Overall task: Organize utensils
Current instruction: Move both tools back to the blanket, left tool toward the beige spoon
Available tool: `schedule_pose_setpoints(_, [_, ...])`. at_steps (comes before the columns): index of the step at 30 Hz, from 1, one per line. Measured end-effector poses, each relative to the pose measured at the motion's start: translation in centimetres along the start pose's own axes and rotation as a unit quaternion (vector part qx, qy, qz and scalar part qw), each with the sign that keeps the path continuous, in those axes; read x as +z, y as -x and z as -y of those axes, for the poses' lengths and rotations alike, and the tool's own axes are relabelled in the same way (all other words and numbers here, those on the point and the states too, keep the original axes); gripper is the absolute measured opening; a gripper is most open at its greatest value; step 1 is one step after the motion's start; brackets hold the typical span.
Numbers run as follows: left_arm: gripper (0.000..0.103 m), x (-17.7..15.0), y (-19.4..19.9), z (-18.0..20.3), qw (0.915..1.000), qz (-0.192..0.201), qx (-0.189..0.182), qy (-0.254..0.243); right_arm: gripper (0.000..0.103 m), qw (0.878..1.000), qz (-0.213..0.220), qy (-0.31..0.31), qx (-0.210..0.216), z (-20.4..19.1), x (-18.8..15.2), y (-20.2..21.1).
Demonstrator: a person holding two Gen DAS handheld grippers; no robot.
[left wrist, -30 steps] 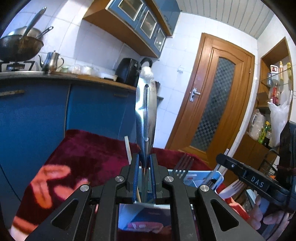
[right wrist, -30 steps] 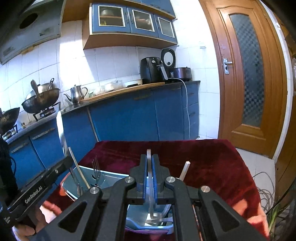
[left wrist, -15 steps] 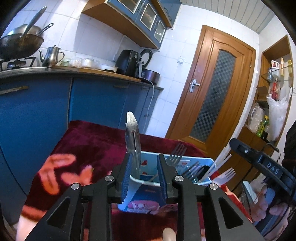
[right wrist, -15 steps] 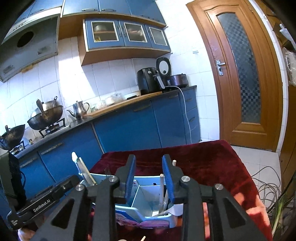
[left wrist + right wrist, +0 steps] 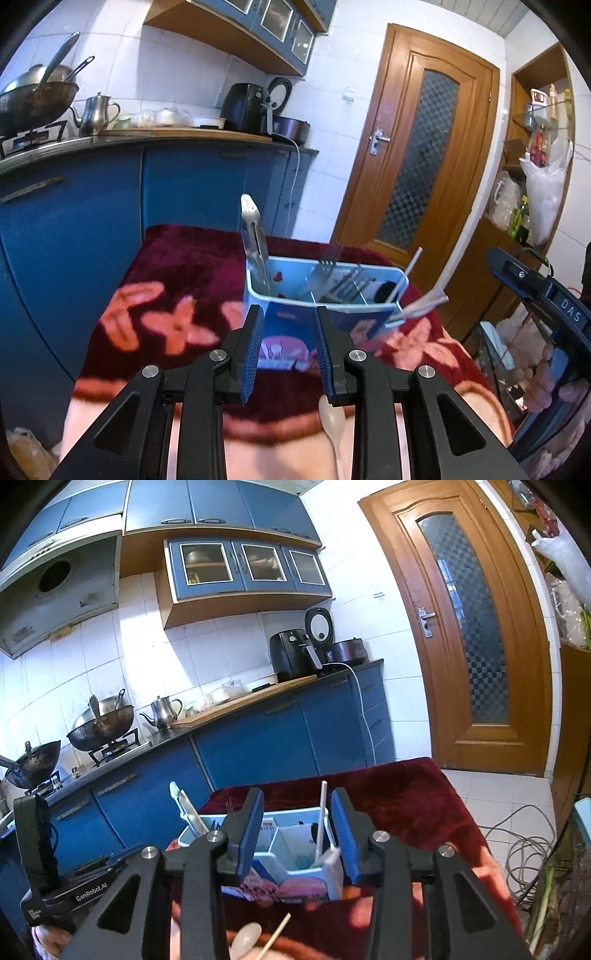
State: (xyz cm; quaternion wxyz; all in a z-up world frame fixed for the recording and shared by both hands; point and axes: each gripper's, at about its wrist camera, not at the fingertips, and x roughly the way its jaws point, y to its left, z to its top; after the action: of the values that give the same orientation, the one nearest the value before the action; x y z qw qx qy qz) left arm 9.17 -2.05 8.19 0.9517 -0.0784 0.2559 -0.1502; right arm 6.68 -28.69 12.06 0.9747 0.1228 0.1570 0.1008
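Observation:
A light blue utensil caddy (image 5: 354, 303) stands on the dark red flowered cloth (image 5: 184, 266). A steel knife (image 5: 255, 243) stands upright in its left compartment, with forks (image 5: 325, 264) in the middle and white plastic utensils (image 5: 417, 302) at its right end. My left gripper (image 5: 288, 314) is open and empty, just short of the caddy's front wall. In the right wrist view my right gripper (image 5: 297, 797) is opening and grips nothing. Beyond it stand the caddy (image 5: 332, 871) and a white stick (image 5: 321, 819) in the caddy's right compartment.
A pale spoon (image 5: 247, 936) and a wooden chopstick (image 5: 277, 934) lie on the cloth near its front edge. Blue kitchen cabinets (image 5: 184, 184) stand behind the table and a wooden door (image 5: 417, 147) to the right. Cables (image 5: 517, 849) lie on the floor.
Both grippers have opened. The left let go of the steel knife and the right let go of a white utensil, both now in the caddy. Both have drawn back from it.

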Motion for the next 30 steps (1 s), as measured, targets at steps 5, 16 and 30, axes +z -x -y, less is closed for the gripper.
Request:
schedule_pose_setpoints(5, [0.028, -1.1, 0.4, 0.6, 0.9997, -0.023, -0.006, -0.004, 0.044, 1.000, -0.002, 0.005, -0.005, -0.4, -0.9, 2.0])
schedule_pose_setpoints(16, [0.028, -3.9, -0.3, 1.8, 0.9968, -0.077, -0.016, -0.011, 0.046, 0.999, -0.042, -0.008, -0.024, 0.1, -4.6, 4.3])
schedule_pose_setpoints(30, [0.028, -6.9, -3.9, 2.8, 0.9872, -0.156, -0.026, -0.017, 0.046, 0.994, -0.085, -0.045, -0.041, 2.6, -8.1, 4.4])
